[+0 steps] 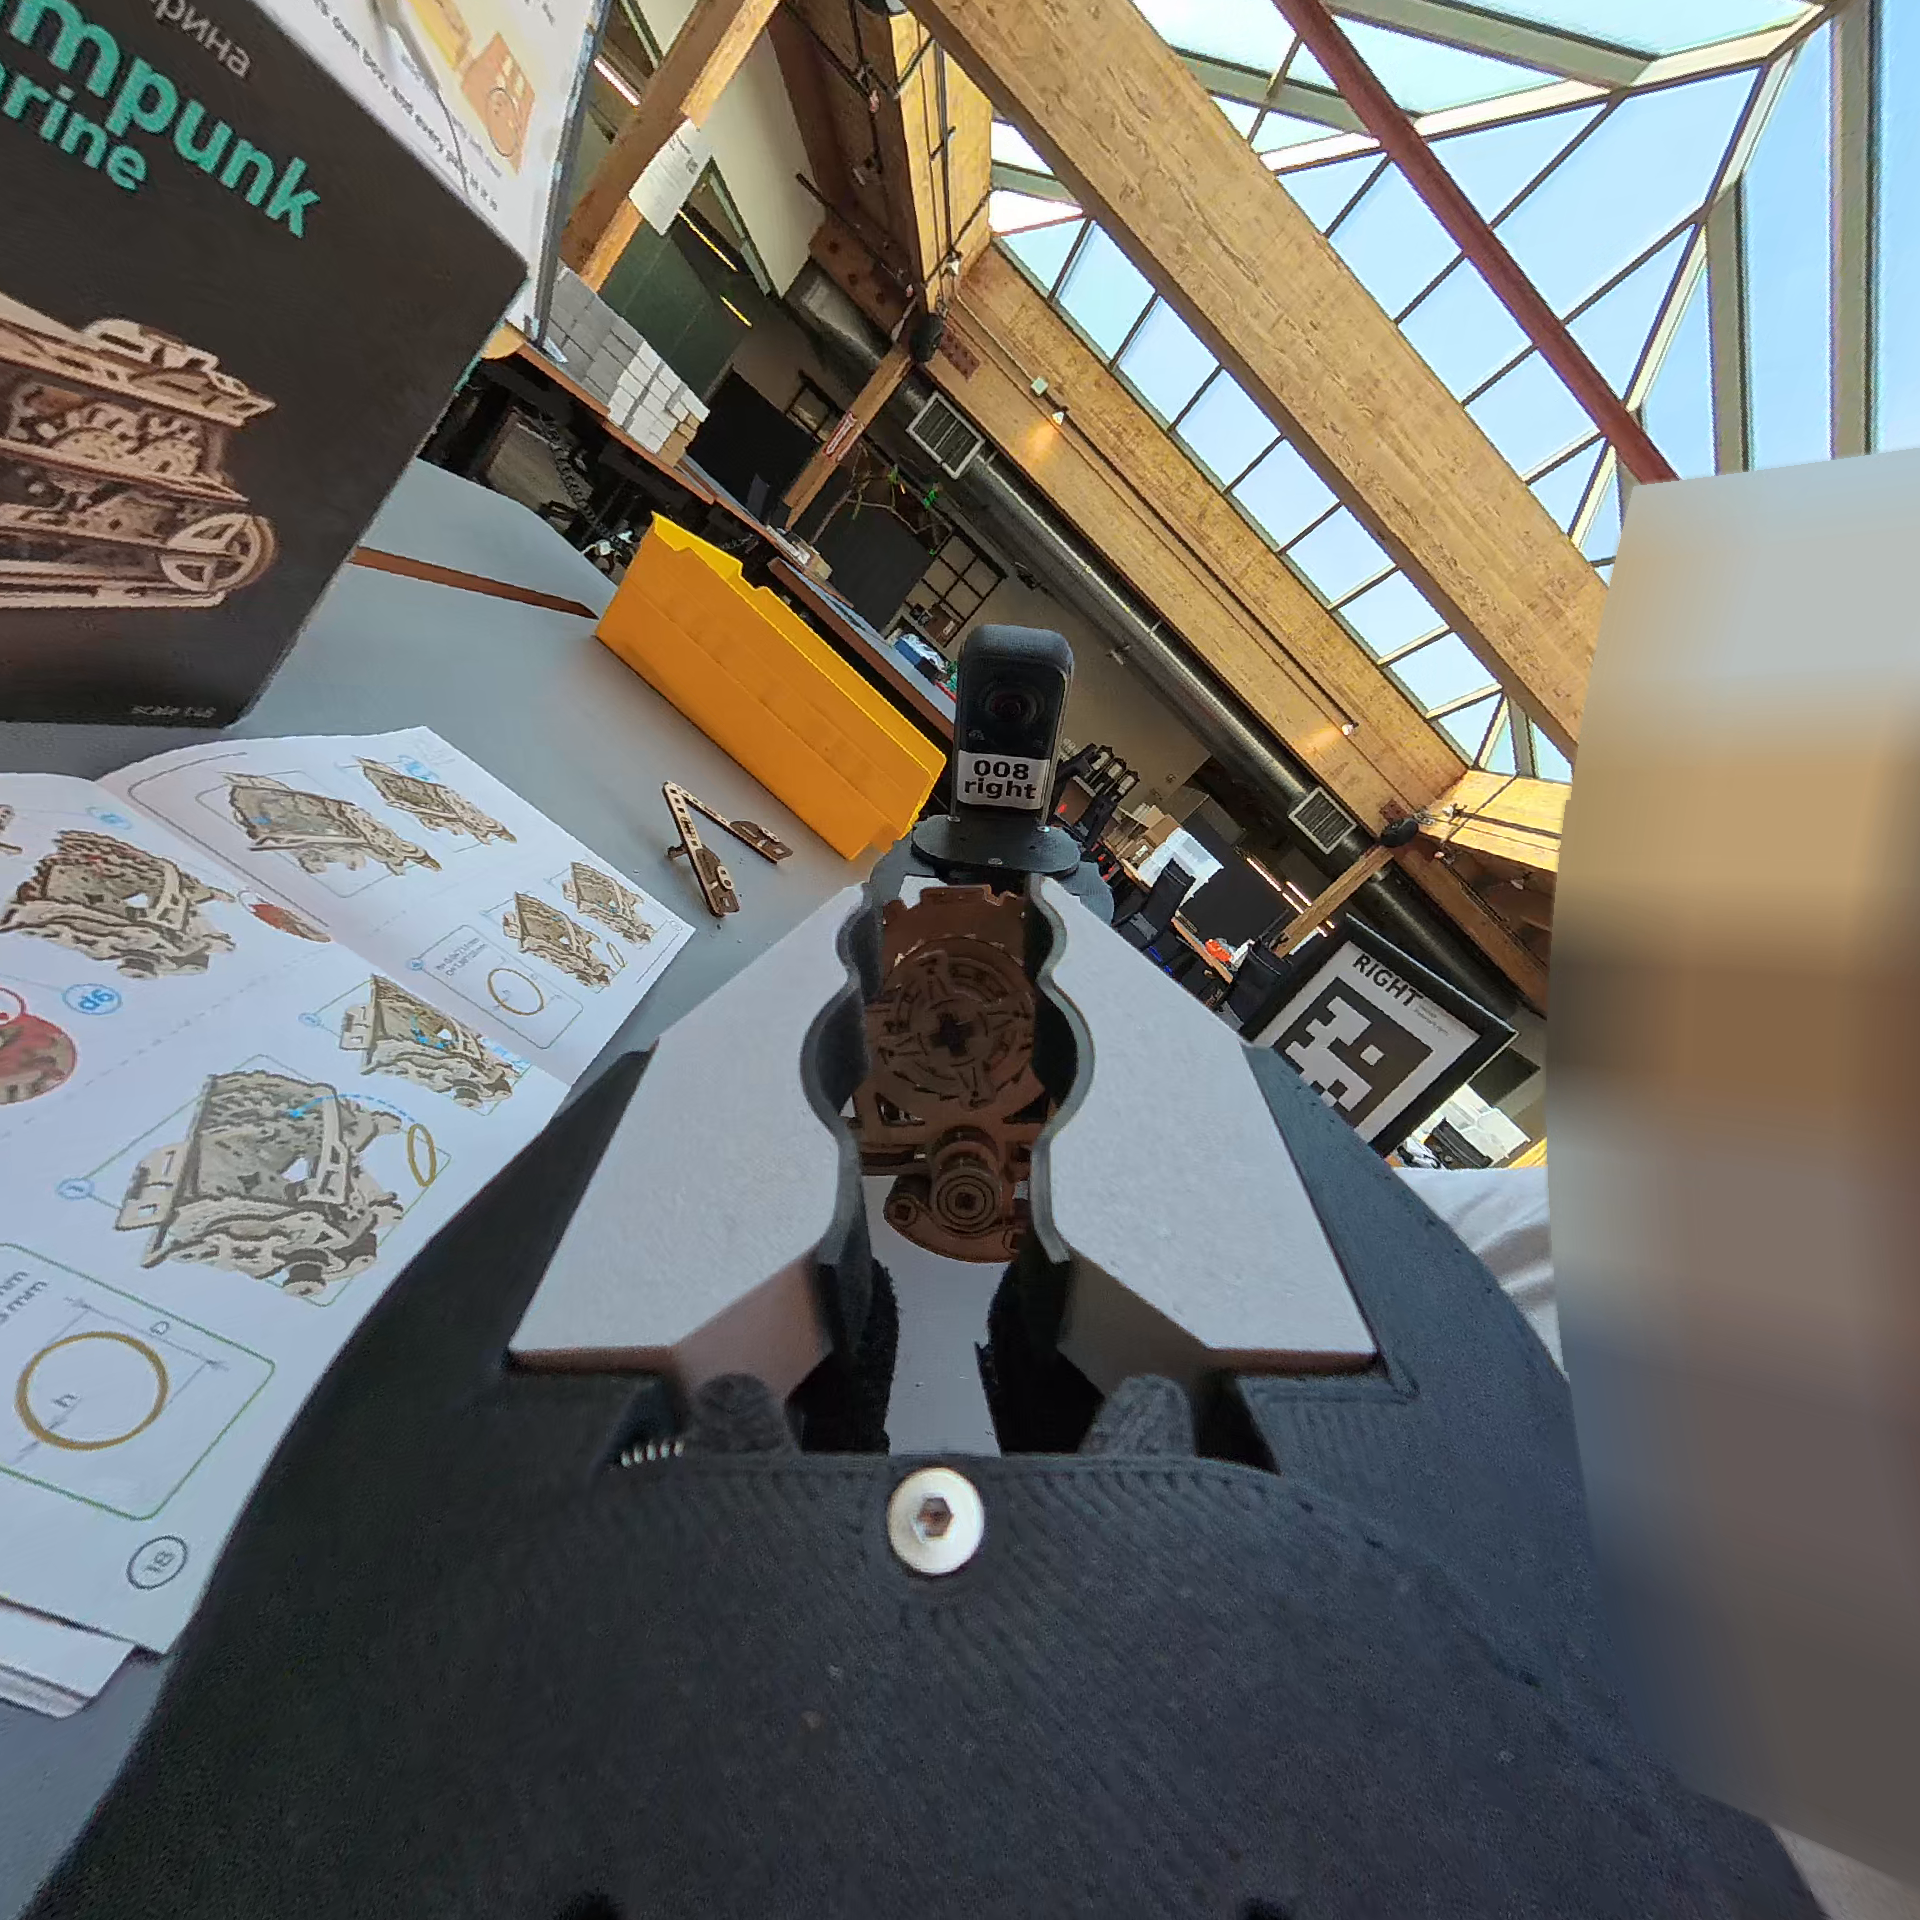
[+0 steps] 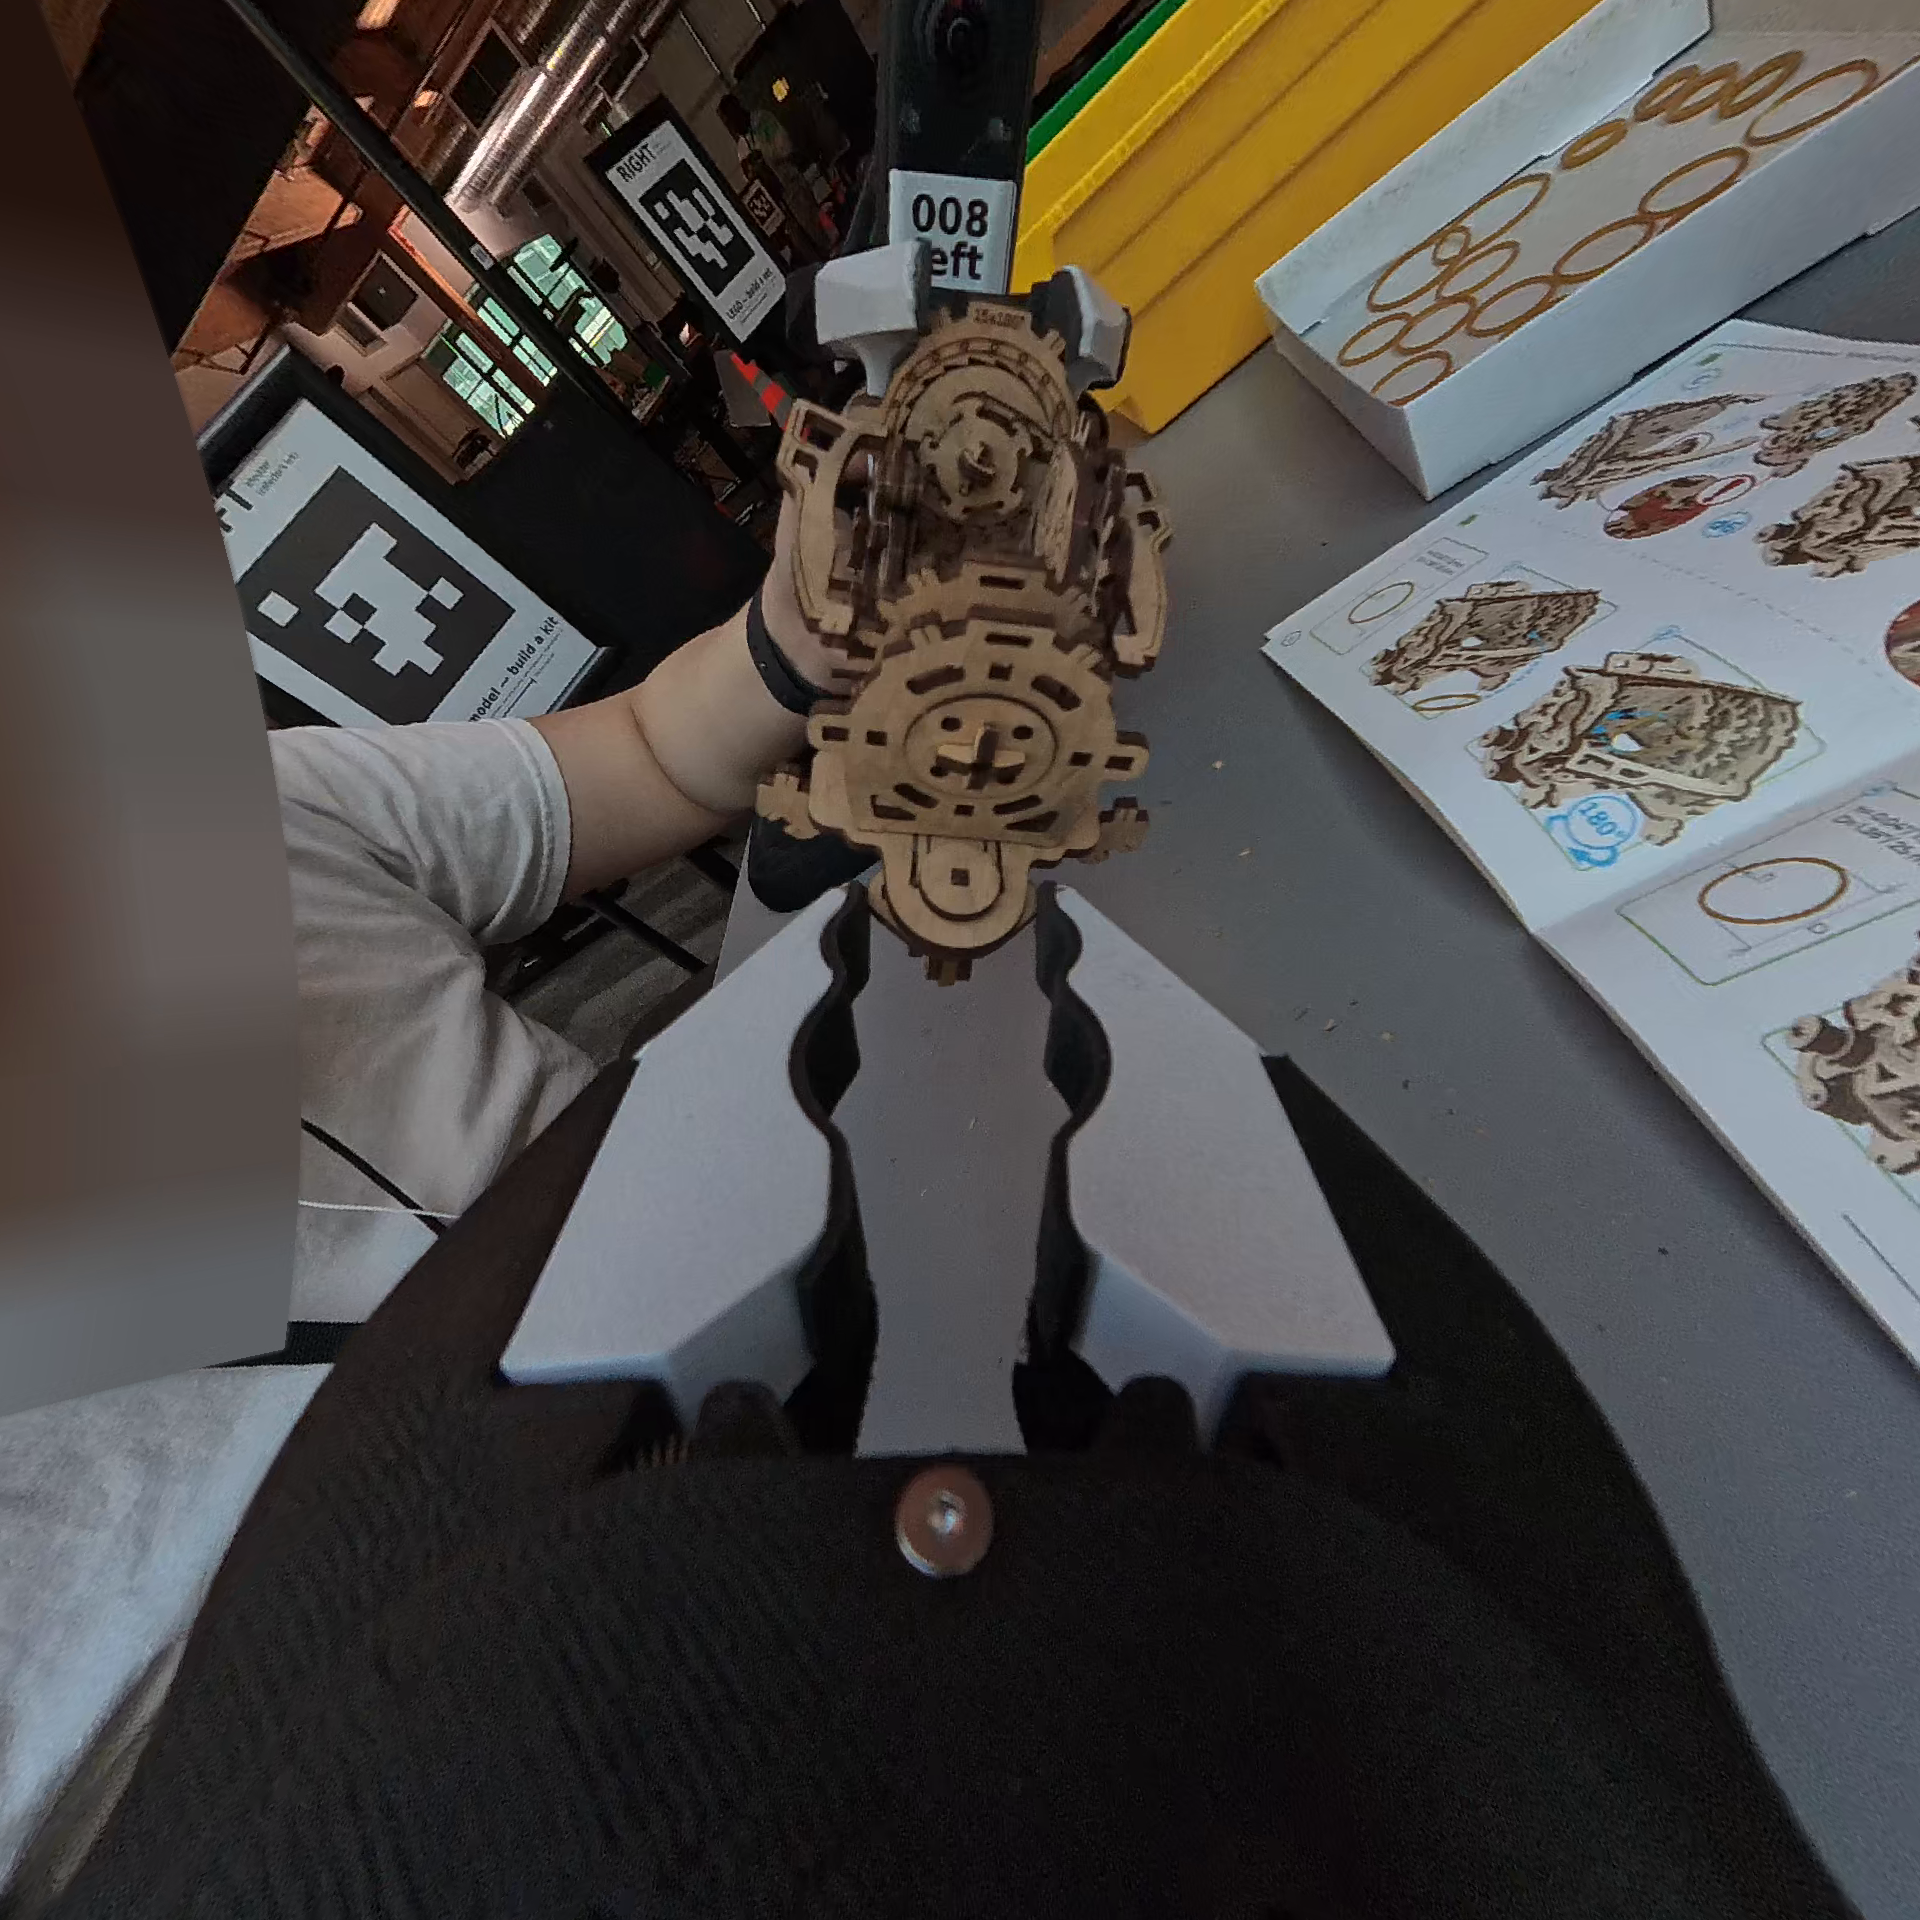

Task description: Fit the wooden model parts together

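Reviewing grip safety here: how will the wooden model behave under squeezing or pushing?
The wooden model is probably stiff but fragile: thin laser-cut tabs protrude all round. Likely light, being openwork. The left claw grips it; the right claw just meets its lower end.

The wooden model hangs above the table, between the two grippers that face each other: the left gripper clamps its far end, the right gripper meets its near end. In the left wrist view, the instruction booklet lies on the table left of the left gripper, the kit box behind it. A small wooden part lies between booklet and bin. In the right wrist view, a tray of rings sits behind the booklet, beside the bin.
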The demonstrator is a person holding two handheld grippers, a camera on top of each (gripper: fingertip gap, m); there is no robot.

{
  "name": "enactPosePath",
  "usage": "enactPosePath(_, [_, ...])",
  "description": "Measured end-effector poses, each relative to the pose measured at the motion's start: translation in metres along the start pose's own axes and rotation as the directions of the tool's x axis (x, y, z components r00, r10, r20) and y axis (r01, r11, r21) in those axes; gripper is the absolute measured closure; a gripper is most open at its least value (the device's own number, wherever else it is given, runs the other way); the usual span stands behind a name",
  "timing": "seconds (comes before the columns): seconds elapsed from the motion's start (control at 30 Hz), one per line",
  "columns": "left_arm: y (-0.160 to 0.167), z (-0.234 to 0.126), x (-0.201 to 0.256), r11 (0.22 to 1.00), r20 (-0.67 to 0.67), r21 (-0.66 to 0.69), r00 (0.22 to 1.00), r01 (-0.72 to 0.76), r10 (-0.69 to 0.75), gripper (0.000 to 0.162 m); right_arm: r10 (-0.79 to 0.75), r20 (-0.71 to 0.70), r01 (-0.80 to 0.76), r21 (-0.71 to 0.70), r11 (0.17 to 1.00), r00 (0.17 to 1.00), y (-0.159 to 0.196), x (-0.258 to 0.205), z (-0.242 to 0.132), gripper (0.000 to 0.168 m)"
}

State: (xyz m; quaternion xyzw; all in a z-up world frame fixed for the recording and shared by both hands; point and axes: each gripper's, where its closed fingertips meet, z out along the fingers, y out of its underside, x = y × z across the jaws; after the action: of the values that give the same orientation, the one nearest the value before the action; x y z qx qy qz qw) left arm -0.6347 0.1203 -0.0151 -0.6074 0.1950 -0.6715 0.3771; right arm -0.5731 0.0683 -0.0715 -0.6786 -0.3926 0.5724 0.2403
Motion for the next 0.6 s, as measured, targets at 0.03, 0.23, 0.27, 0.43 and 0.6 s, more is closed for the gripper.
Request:
enactPosePath(0.03, [0.0, 0.0004, 0.0021, 1.0, -0.013, -0.001, 1.0, -0.007, 0.007, 0.138, -0.006, 0.005, 0.006, -0.004, 1.0, 1.0, 0.0005, -0.001, -0.0002, 0.137])
enactPosePath(0.23, [0.0029, 0.0018, 0.0055, 0.998, -0.018, -0.031, 0.998, -0.06, 0.059, 0.138, -0.031, -0.008, 0.031, -0.024, 0.999, 0.999, 0.0027, -0.001, -0.0015, 0.137])
enactPosePath(0.27, [0.0034, 0.0021, 0.0058, 0.997, -0.018, -0.035, 0.998, -0.064, 0.064, 0.138, -0.039, -0.012, 0.039, -0.031, 0.999, 0.999, 0.0035, -0.001, -0.0013, 0.137])
enactPosePath(0.43, [0.0064, 0.0033, 0.0063, 0.995, -0.017, -0.055, 0.997, -0.082, 0.081, 0.138, -0.059, -0.004, 0.059, -0.044, 0.997, 0.998, 0.0052, -0.0033, -0.0013, 0.137])
enactPosePath(0.6, [0.0058, 0.0031, 0.0071, 0.996, -0.021, -0.05, 0.997, -0.076, 0.075, 0.138, -0.063, 0.002, 0.063, -0.025, 0.998, 0.998, 0.002, -0.0042, -0.0037, 0.137])
